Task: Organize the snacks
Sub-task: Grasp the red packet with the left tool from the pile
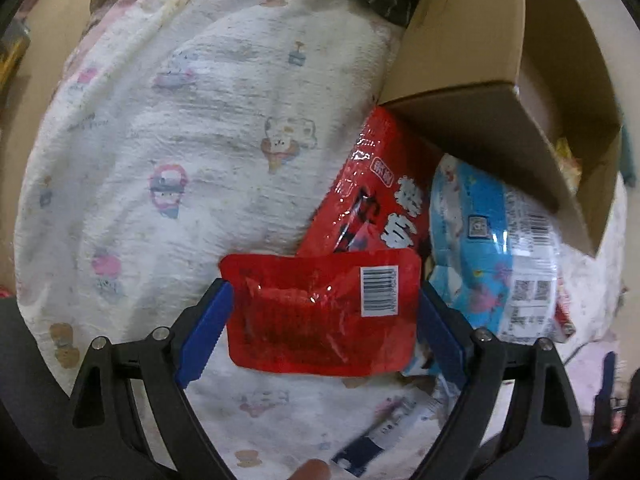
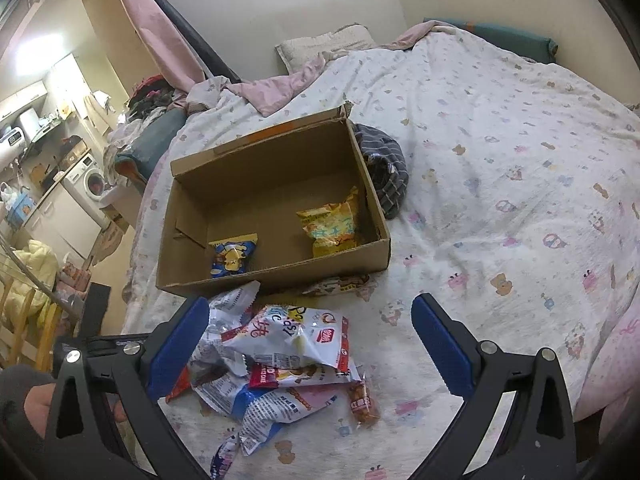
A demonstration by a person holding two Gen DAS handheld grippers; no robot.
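My left gripper [image 1: 322, 312] points steeply down at the bedsheet [image 1: 168, 160], and a flat red pouch [image 1: 320, 312] spans the gap between its blue pads [image 1: 208, 332]. The jaws stand wide; both pads sit right at the pouch's short edges, but I cannot tell whether they press on it or just flank it. Just beyond the pouch lies a larger red bag [image 1: 372, 196], and beside that a blue bag [image 1: 492, 248], both tucked against the near corner of the box [image 1: 480, 120]. A fingertip [image 1: 310, 470] shows at the bottom edge of this view.

My right gripper [image 2: 312, 344] hangs over the bedsheet [image 2: 500, 160] with its jaws spread wide and nothing gripped. Below and between its pads [image 2: 180, 344] is a loose pile of snack packets [image 2: 280, 368], mostly white and red, lying just in front of the box [image 2: 276, 264]. A small orange packet [image 2: 362, 404] lies at the pile's right edge.

The box is open-topped. Inside it, a blue and yellow bag [image 2: 234, 258] leans on the near wall toward the left, and a yellow bag [image 2: 332, 226] sits in the near right corner. A striped dark cloth [image 2: 386, 172] lies against the box's right side.
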